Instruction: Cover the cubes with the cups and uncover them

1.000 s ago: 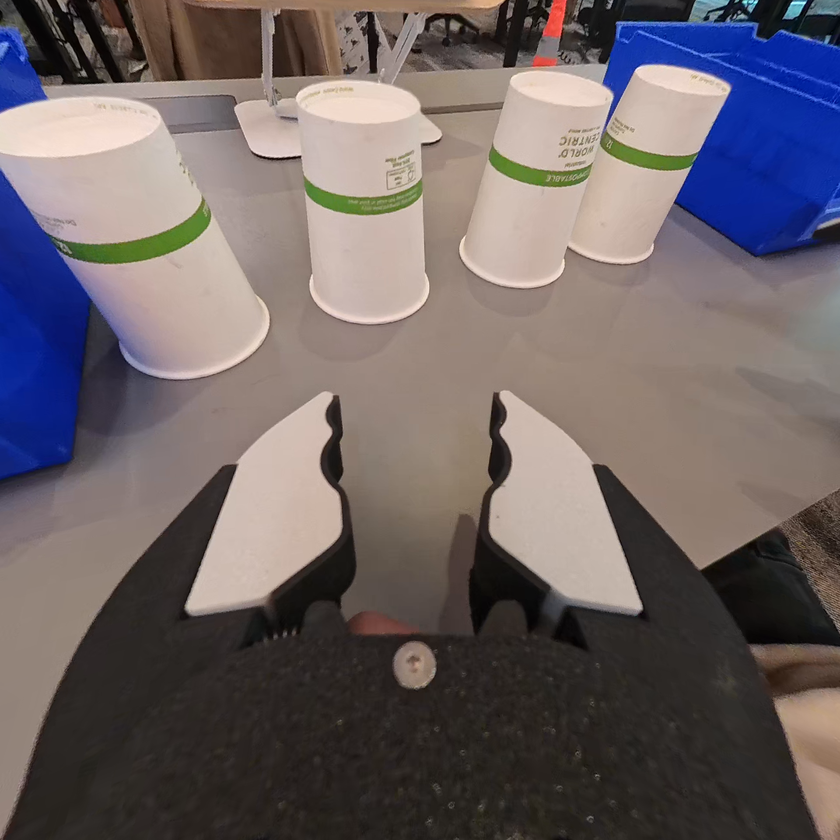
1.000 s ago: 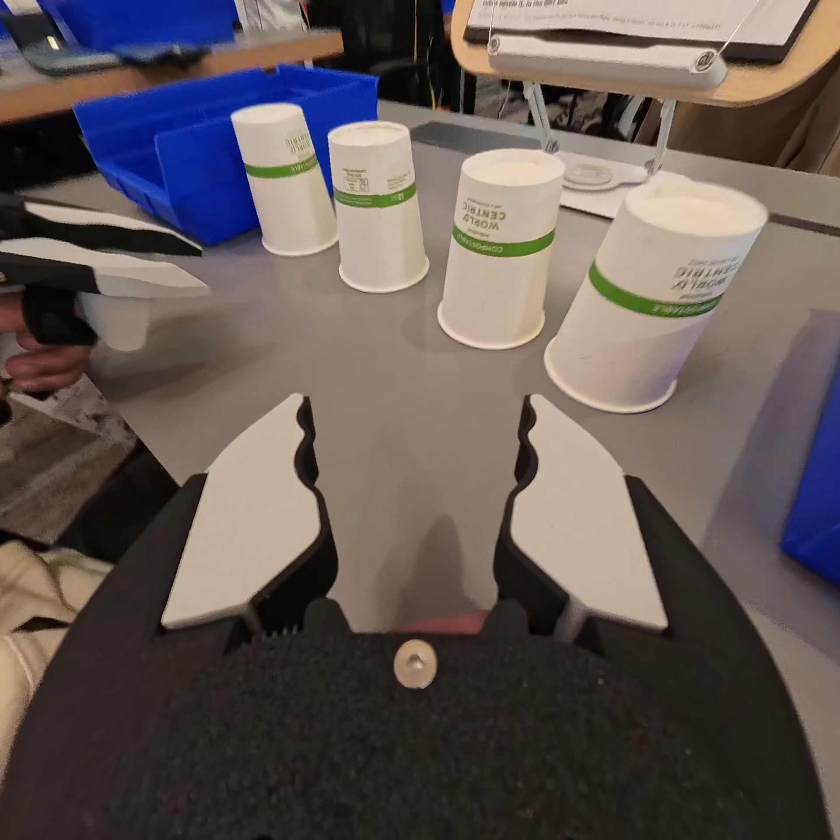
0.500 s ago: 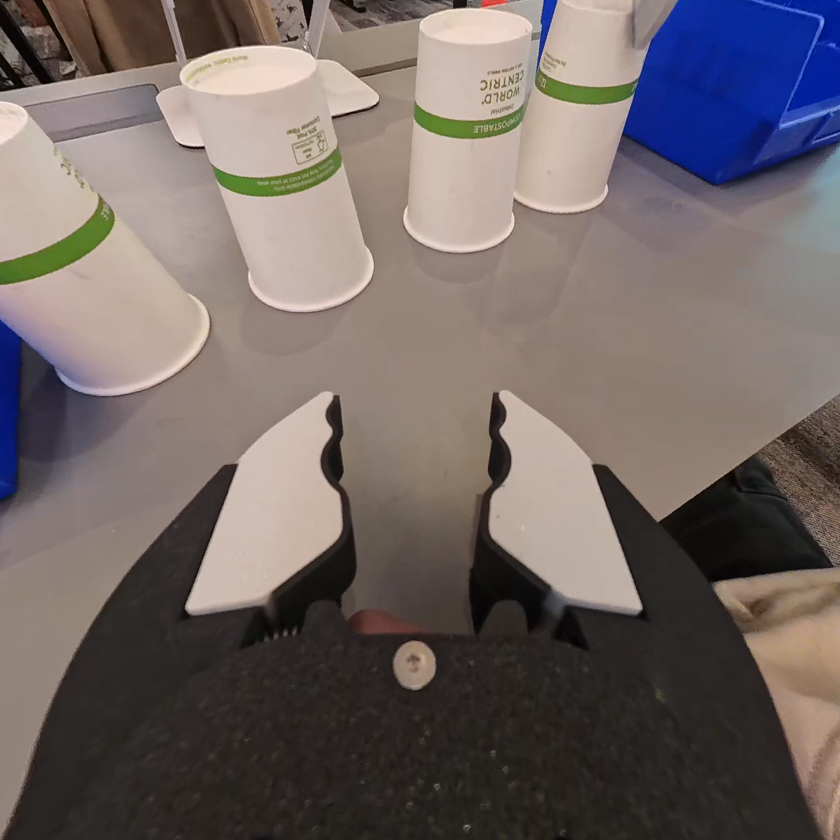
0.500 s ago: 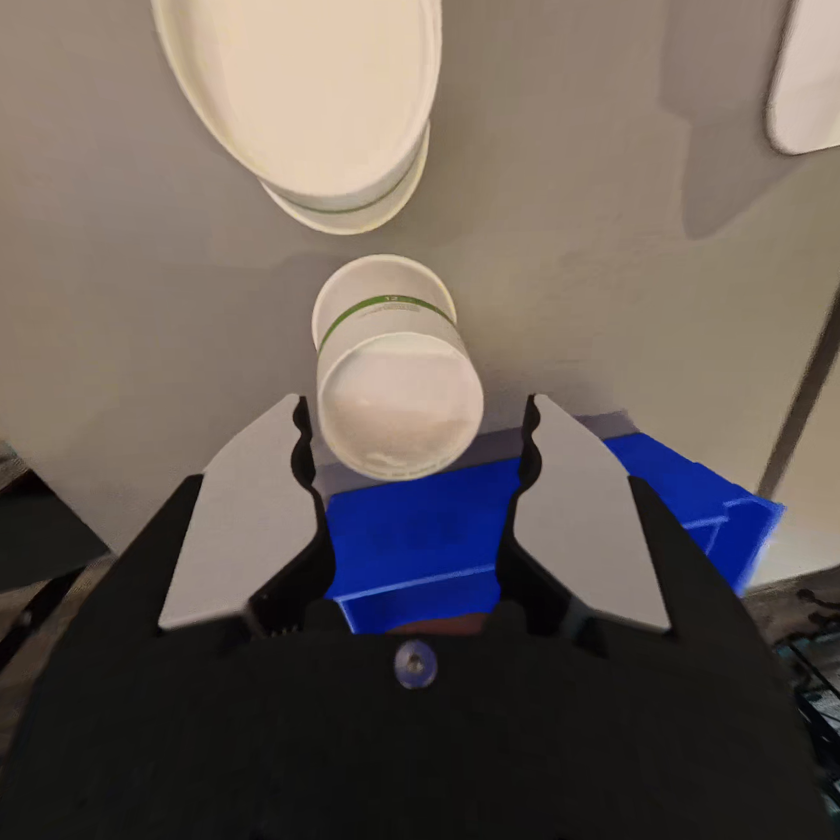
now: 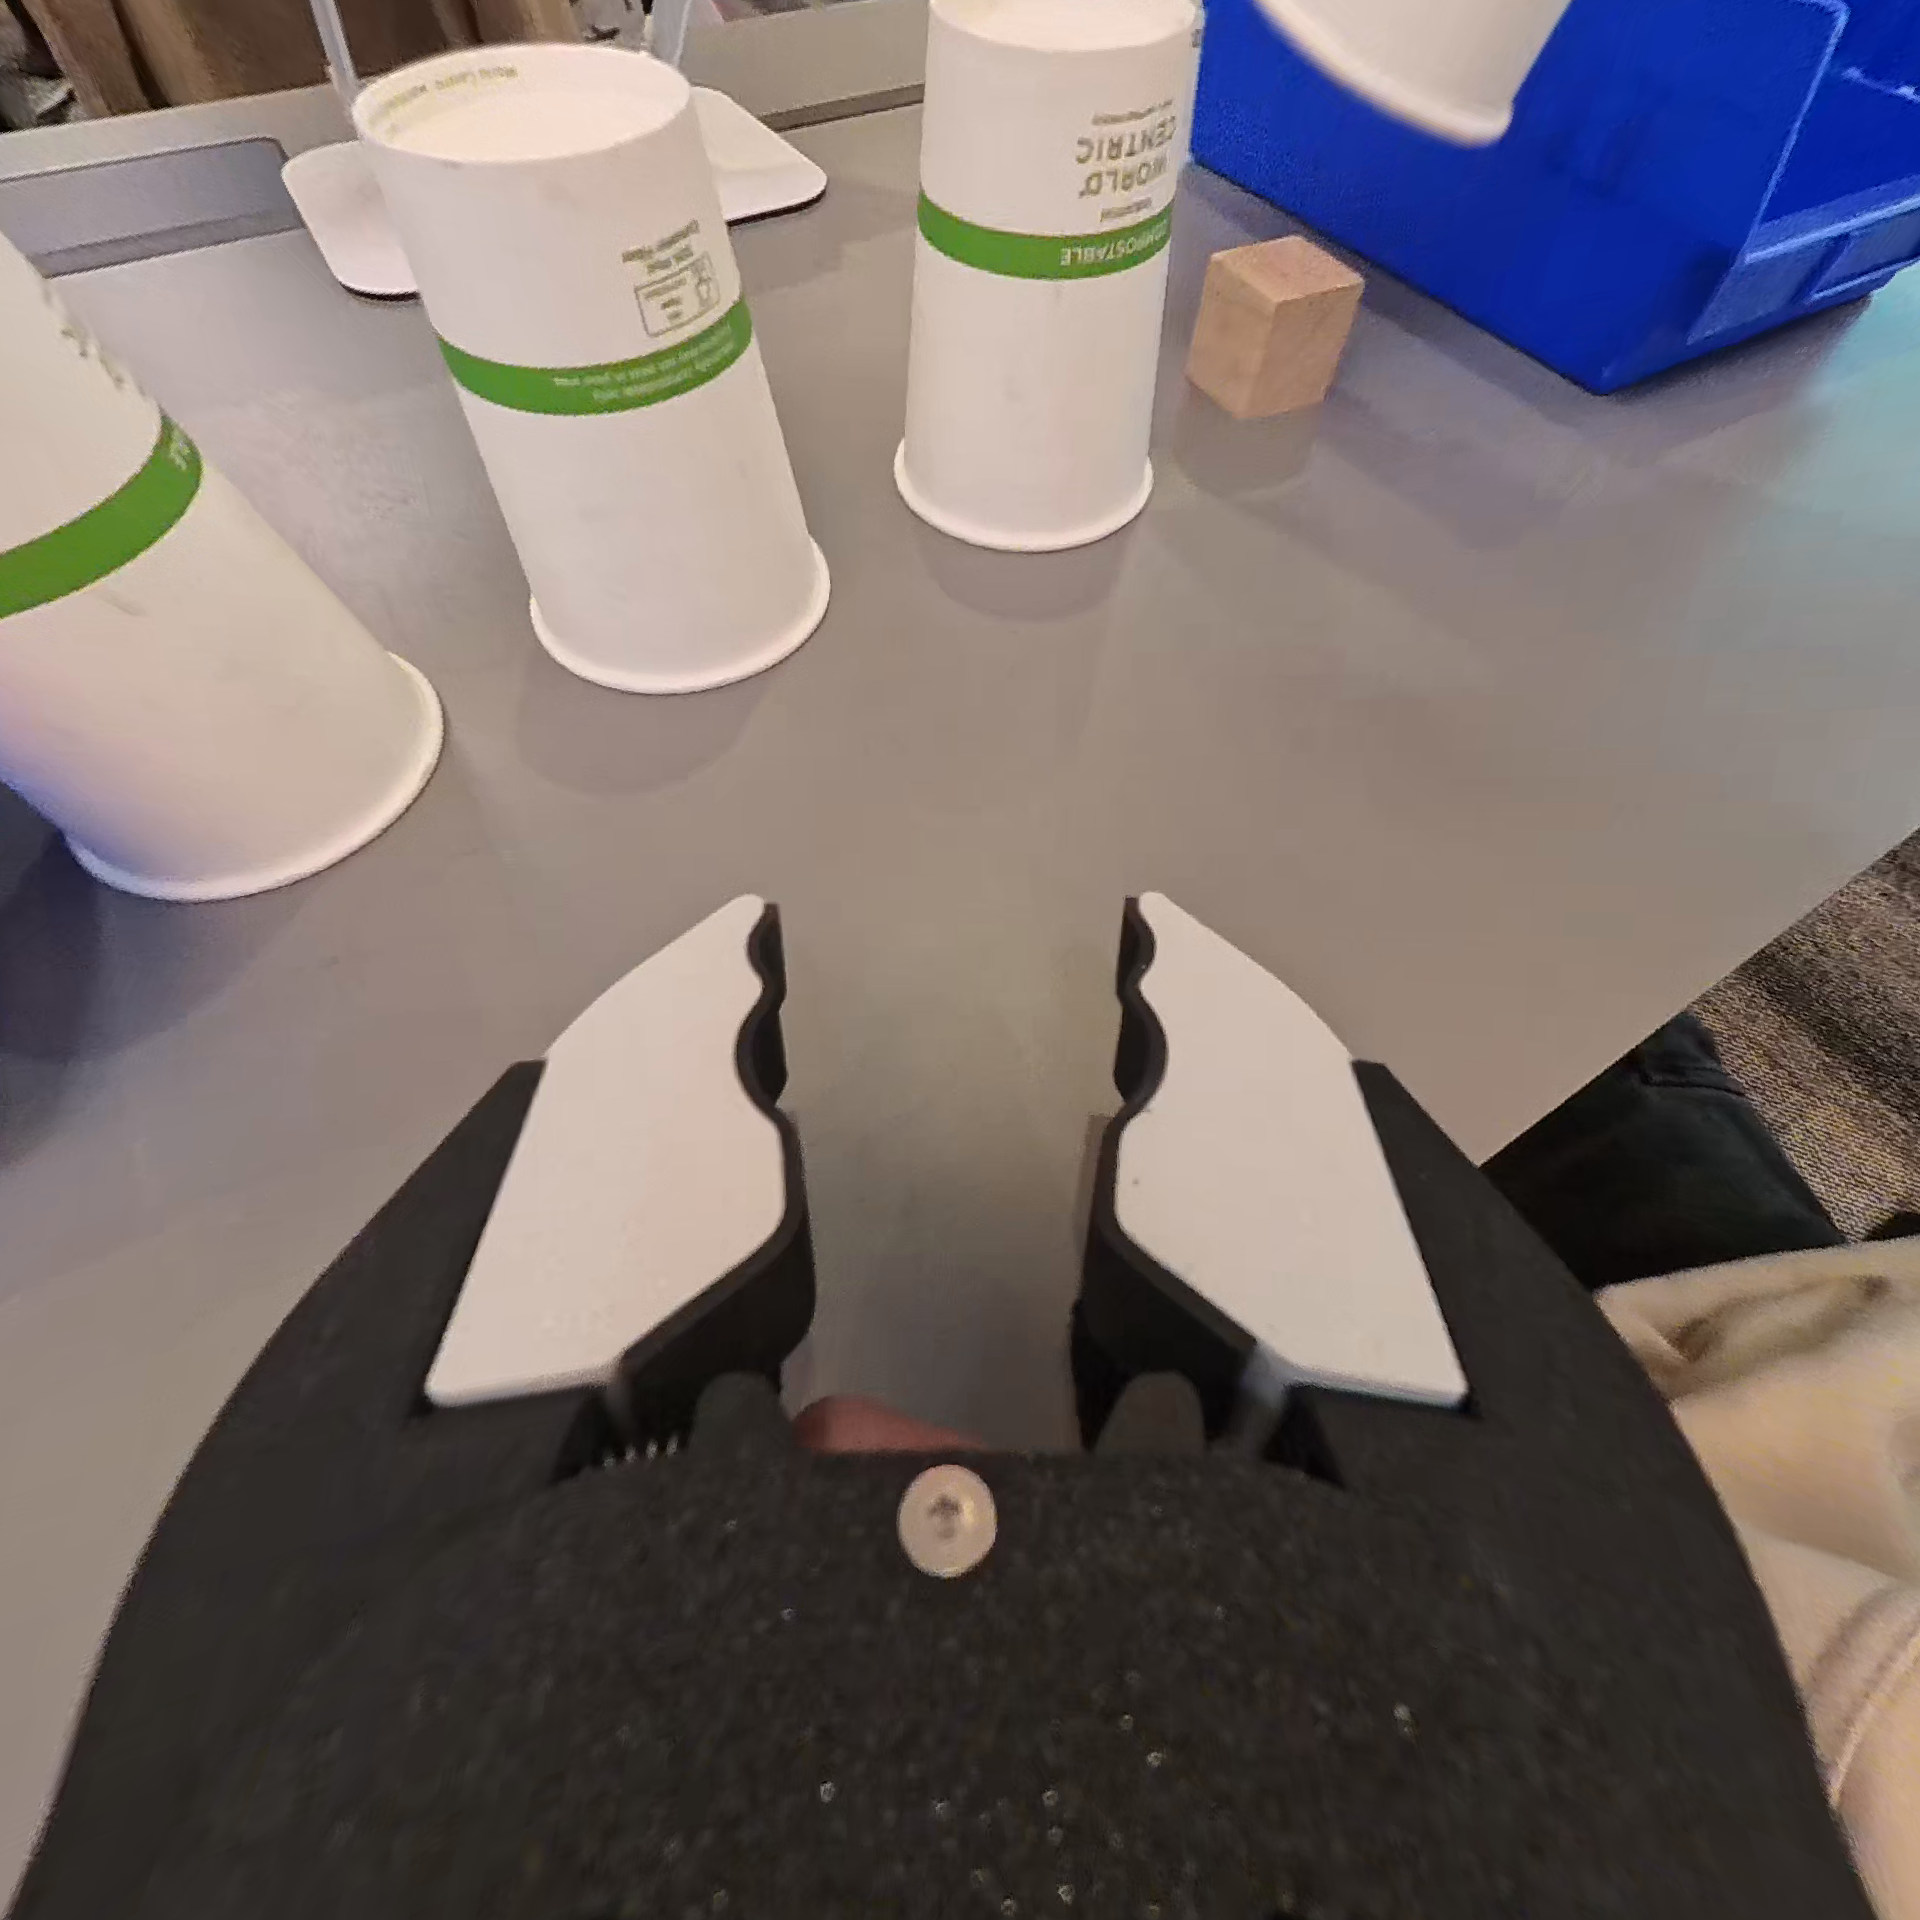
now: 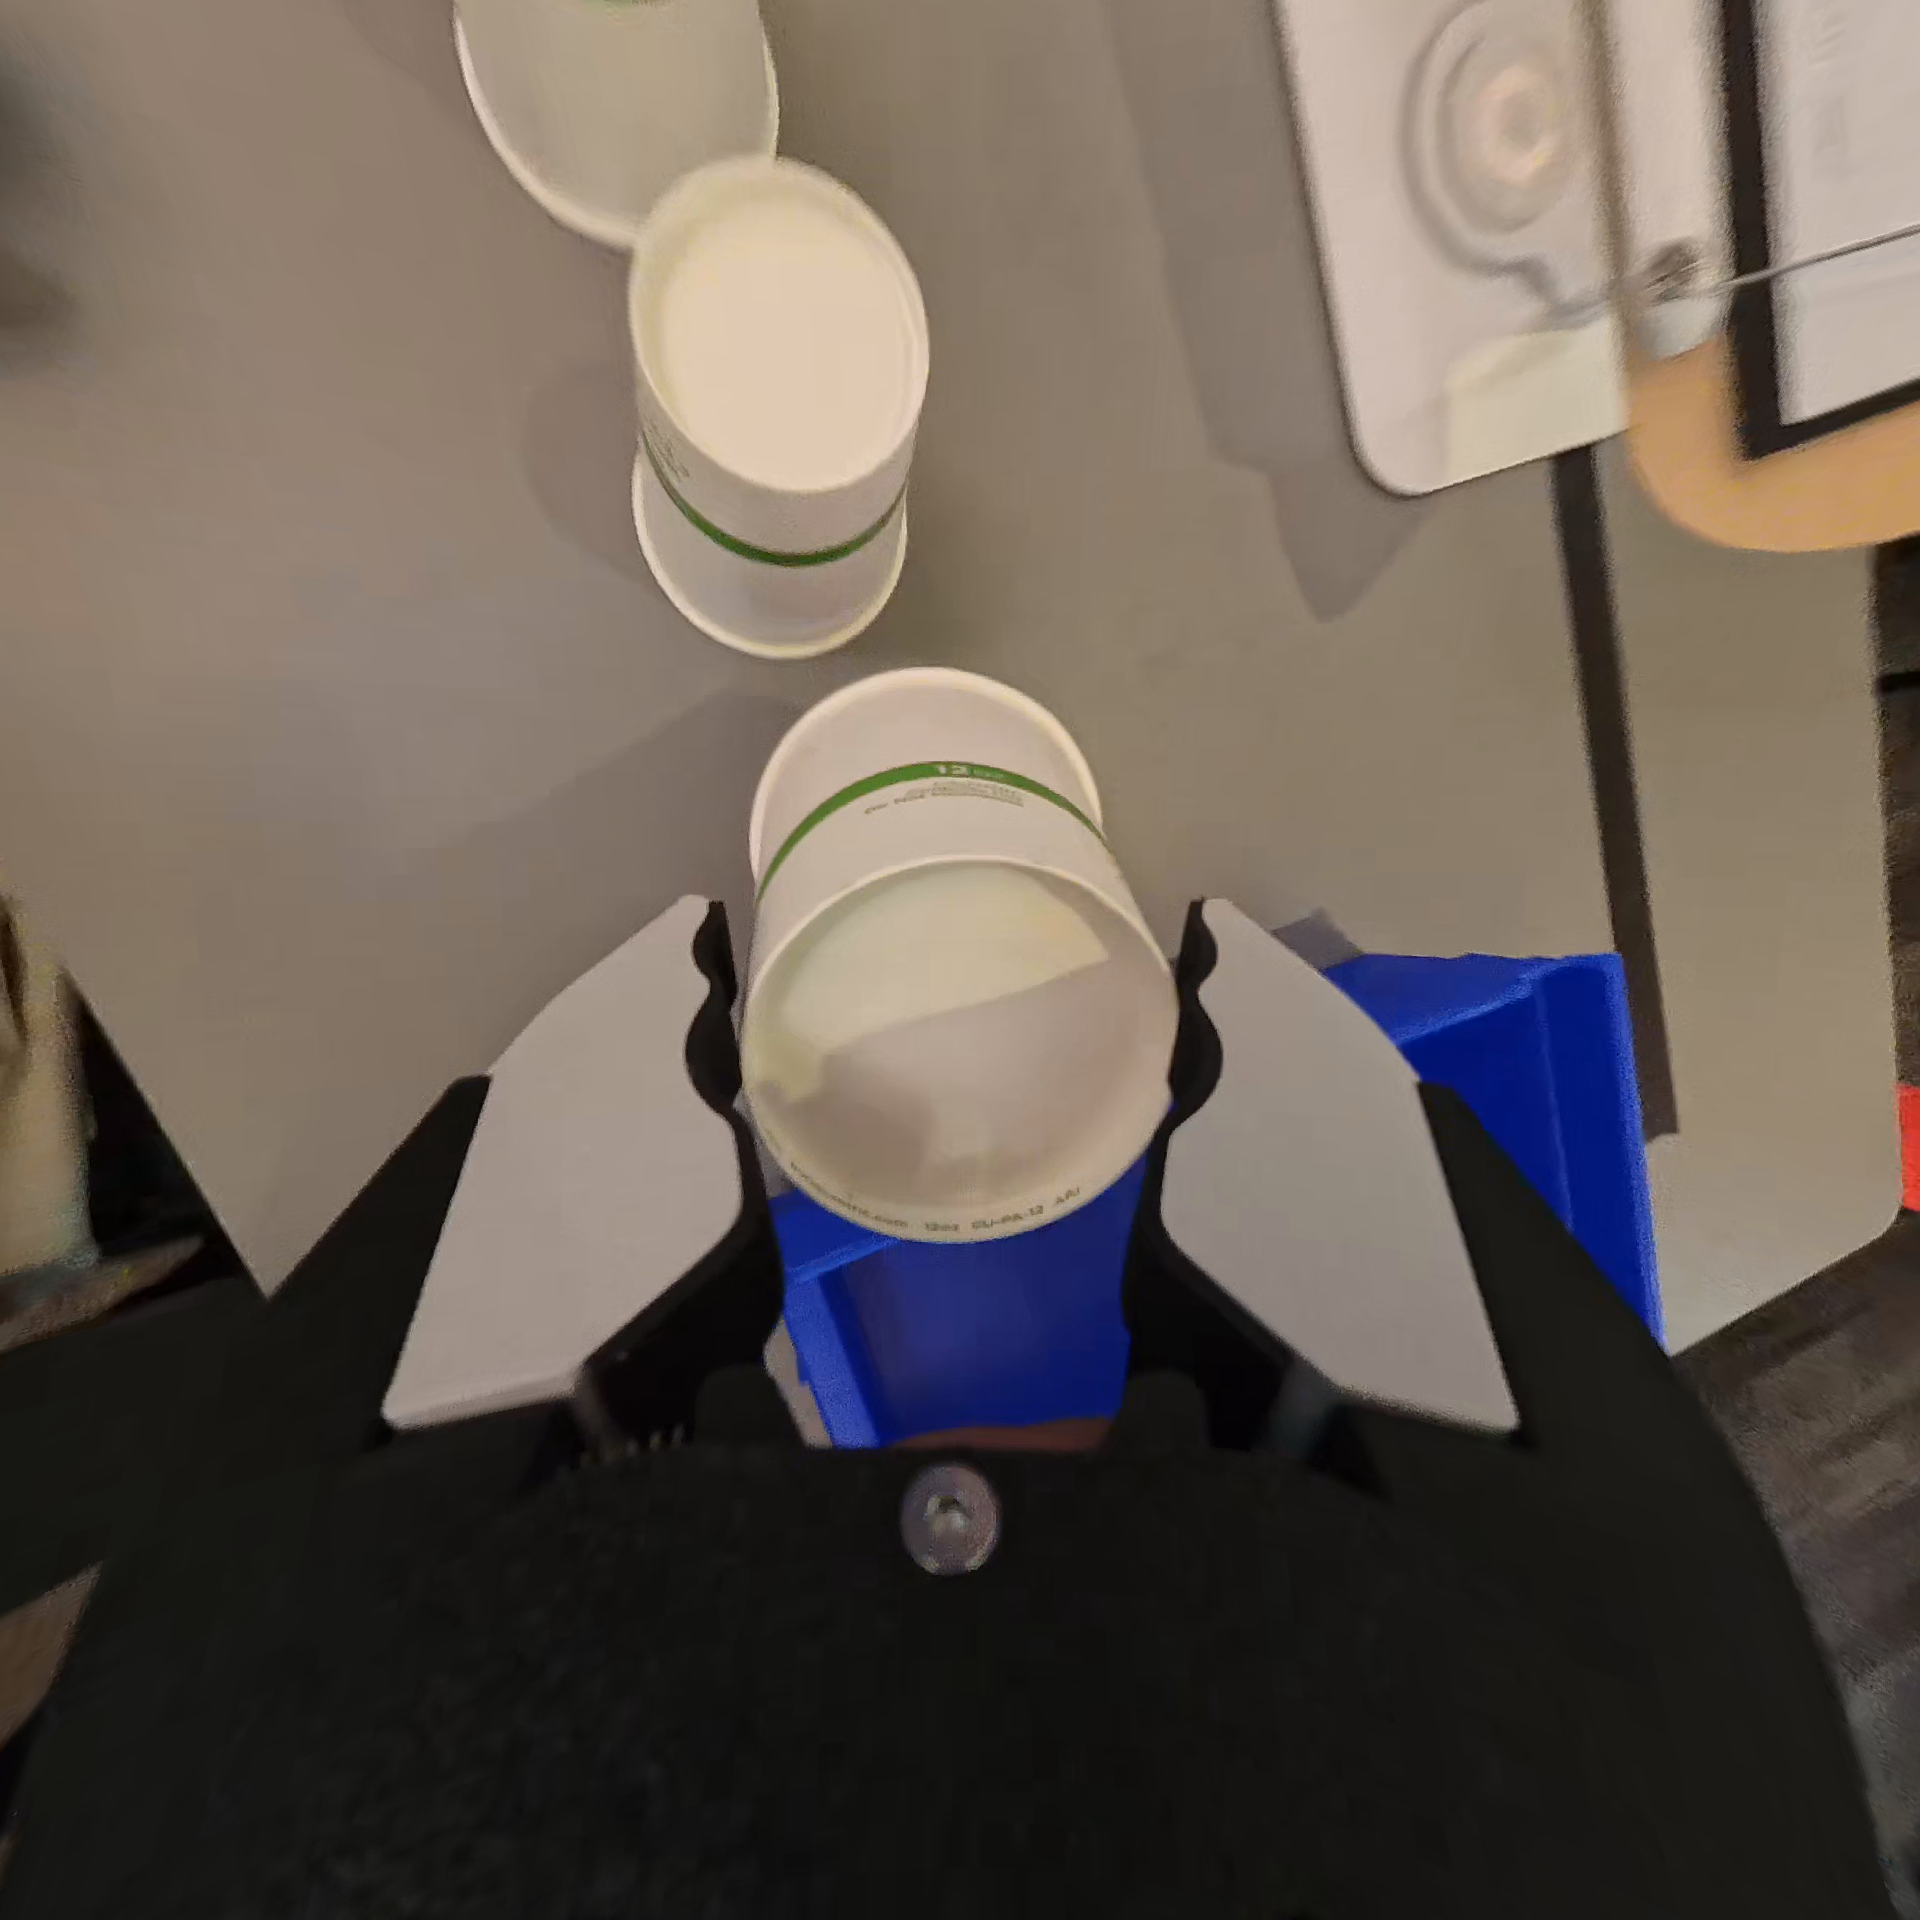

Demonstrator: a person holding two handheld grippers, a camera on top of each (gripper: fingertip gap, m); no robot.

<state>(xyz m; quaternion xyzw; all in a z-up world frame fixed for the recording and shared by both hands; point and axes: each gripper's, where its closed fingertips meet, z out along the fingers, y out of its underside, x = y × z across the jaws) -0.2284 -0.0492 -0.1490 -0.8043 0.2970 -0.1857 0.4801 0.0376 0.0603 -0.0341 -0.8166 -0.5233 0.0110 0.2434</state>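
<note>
A wooden cube (image 5: 1273, 327) stands bare on the grey table (image 5: 1247, 779), right of three upside-down white cups with green bands (image 5: 1039, 312) (image 5: 623, 416) (image 5: 187, 665). My right gripper (image 6: 954, 914) points down and is shut on a fourth upside-down cup (image 6: 935, 935), held in the air above the table; its rim shows blurred in the left wrist view (image 5: 1403, 52). Two standing cups show below it in the right wrist view (image 6: 774, 416) (image 6: 613, 94). My left gripper (image 5: 951, 914) is open and empty, low over the table in front of the cups.
A blue bin (image 5: 1610, 187) sits right of the cube and shows under the held cup in the right wrist view (image 6: 1507, 1091). A white stand base (image 6: 1455, 260) lies behind the cups. The table edge (image 5: 1662, 987) runs on the right, with a person's clothing (image 5: 1766, 1403) beyond.
My right gripper swung over the rightmost cup, closed on it and lifted it, baring the wooden cube. My left gripper stayed open and drifted slightly toward the cups.
</note>
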